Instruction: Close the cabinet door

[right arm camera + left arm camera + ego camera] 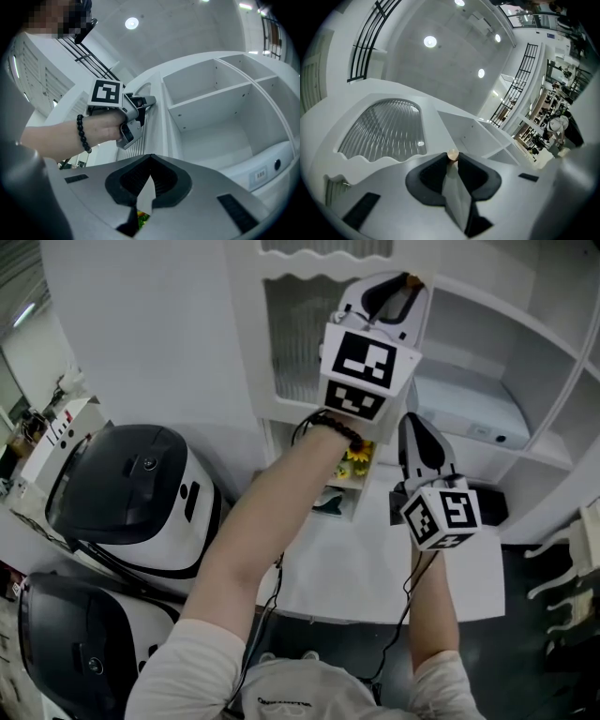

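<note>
White cabinet point(539, 352): left tool point(401, 285) pinches knob point(453, 154) (door point(298, 334) open).

White table point(356, 563) is the anchor here. Plain white wall point(141, 324) rises behind it to the left, and dark floor point(544, 615) shows past its right edge. Two black-topped white appliances point(131, 493) sit left of it. High above it are round ceiling lights point(430, 41) and black railings point(370, 33).

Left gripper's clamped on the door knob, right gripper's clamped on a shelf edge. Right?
Not quite. The right gripper grips nothing: the right gripper view shows its jaws shut with nothing between them, clear of the shelf. The left gripper is clamped on the door knob, as you said.
</note>
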{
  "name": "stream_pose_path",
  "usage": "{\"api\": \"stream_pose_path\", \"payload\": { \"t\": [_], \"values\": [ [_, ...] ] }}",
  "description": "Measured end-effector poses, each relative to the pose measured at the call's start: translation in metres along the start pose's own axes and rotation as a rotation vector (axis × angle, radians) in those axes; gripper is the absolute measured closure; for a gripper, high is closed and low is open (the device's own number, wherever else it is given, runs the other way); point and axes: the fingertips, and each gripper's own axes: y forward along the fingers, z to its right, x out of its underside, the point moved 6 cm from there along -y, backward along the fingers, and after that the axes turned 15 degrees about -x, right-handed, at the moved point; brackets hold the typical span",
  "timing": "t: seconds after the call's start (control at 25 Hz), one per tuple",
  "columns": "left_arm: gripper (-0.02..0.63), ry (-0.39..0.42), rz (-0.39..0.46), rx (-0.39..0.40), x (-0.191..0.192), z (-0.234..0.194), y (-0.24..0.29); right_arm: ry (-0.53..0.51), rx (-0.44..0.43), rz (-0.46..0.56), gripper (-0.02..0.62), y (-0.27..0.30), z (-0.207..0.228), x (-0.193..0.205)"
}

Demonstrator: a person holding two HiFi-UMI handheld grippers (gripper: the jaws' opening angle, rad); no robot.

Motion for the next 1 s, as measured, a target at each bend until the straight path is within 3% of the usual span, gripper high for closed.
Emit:
{"api": "stream_pose_path", "payload": {
  "t": [1.0],
  "values": [
    [0.525, 0.062, -0.041, -0.012, 0.018, -0.003, 0.023, 0.035, 0.014, -0.024, 0.584, -0.006, 0.005, 0.013]
  ]
}}
